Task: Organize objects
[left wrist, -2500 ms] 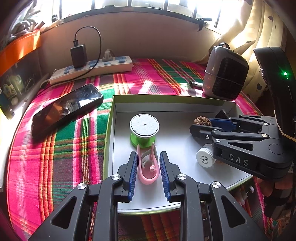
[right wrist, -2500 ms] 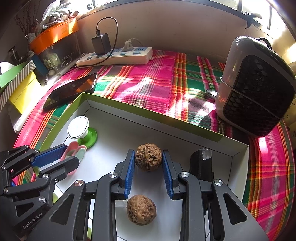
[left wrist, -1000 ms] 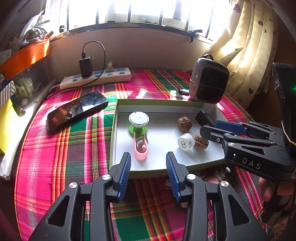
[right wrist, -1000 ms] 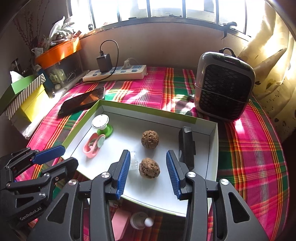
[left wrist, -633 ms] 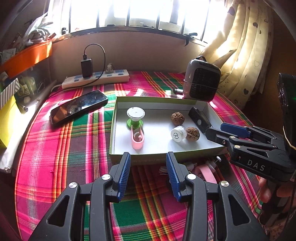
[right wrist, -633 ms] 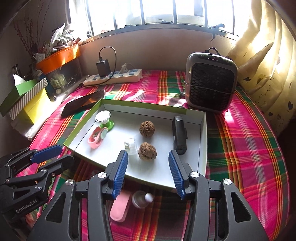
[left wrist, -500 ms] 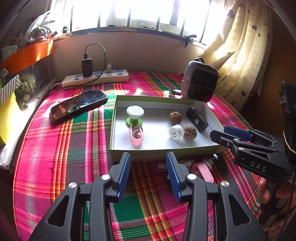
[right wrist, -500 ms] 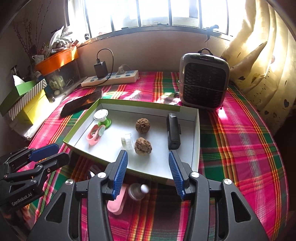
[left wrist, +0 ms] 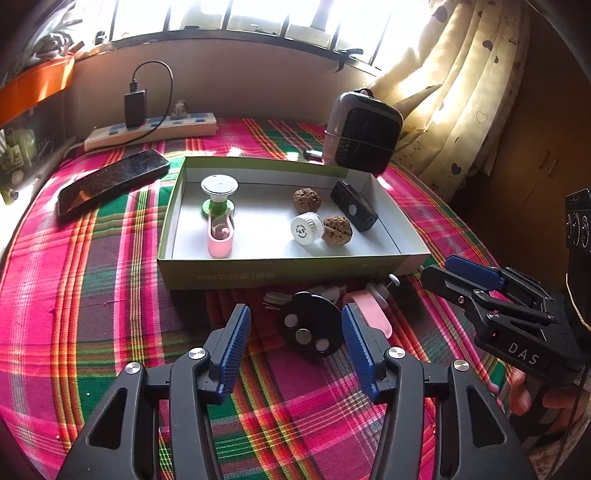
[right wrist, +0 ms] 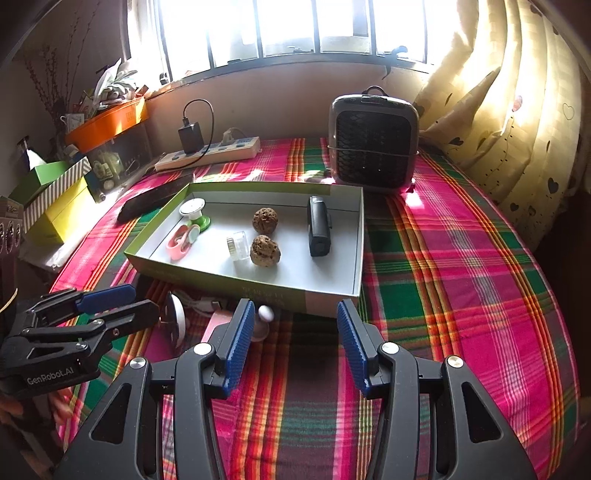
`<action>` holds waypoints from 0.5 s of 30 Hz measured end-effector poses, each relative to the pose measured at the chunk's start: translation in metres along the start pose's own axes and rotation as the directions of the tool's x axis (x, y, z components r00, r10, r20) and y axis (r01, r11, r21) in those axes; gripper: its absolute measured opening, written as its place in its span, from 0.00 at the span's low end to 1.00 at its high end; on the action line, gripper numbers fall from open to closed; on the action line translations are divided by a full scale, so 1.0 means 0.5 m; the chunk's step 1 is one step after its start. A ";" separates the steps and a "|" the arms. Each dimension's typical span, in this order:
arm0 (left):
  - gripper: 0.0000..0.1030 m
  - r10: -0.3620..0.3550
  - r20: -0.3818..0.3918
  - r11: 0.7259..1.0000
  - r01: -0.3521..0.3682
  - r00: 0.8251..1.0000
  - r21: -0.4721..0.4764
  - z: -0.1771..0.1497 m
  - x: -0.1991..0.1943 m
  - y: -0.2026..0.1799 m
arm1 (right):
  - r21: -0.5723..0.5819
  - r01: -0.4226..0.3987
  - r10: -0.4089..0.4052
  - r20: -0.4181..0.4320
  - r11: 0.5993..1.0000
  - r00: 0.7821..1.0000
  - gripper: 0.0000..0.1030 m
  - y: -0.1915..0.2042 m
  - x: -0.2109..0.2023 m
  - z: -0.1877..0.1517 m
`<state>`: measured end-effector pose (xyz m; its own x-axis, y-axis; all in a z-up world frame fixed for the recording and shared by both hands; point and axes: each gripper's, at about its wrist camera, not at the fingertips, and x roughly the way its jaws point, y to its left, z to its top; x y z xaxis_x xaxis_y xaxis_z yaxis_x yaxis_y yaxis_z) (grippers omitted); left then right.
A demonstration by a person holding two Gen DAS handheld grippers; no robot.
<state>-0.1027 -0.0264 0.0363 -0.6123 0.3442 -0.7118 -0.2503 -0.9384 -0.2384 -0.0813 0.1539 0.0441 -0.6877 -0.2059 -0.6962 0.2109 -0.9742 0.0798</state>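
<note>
Plaid cloth (right wrist: 461, 280) covers the table beneath a bright window (right wrist: 288, 26).

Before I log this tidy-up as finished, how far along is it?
Done: the box holds a green spool, pink clip, two walnuts, a small jar and a black device. In hand: nothing; the left gripper has just been opening, unpressed around a black disc; the right gripper is open. Left: disc, pink item, small bottle and white bits in front of the box.
</note>
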 end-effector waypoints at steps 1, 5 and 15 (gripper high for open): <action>0.50 0.000 -0.005 1.000 0.000 1.000 0.005 0.000 0.004 -0.003 | 0.008 0.001 -0.001 -0.002 1.000 1.000 0.47 -0.003 -0.002 -0.005; 0.51 0.006 -0.035 1.000 -0.005 0.999 0.021 0.000 0.023 -0.011 | 0.025 0.010 -0.010 -0.010 1.000 1.000 0.47 -0.012 -0.010 -0.021; 0.51 0.037 -0.079 0.998 -0.034 0.996 0.045 -0.001 0.055 -0.017 | 0.056 0.030 -0.029 -0.014 0.998 0.999 0.47 -0.019 -0.016 -0.037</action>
<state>-0.1172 -0.0089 0.0185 -0.5600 0.3053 -0.7702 -0.2633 -0.9470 -0.1840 -0.0650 0.1665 0.0361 -0.6838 -0.1764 -0.7080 0.1512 -0.9835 0.0991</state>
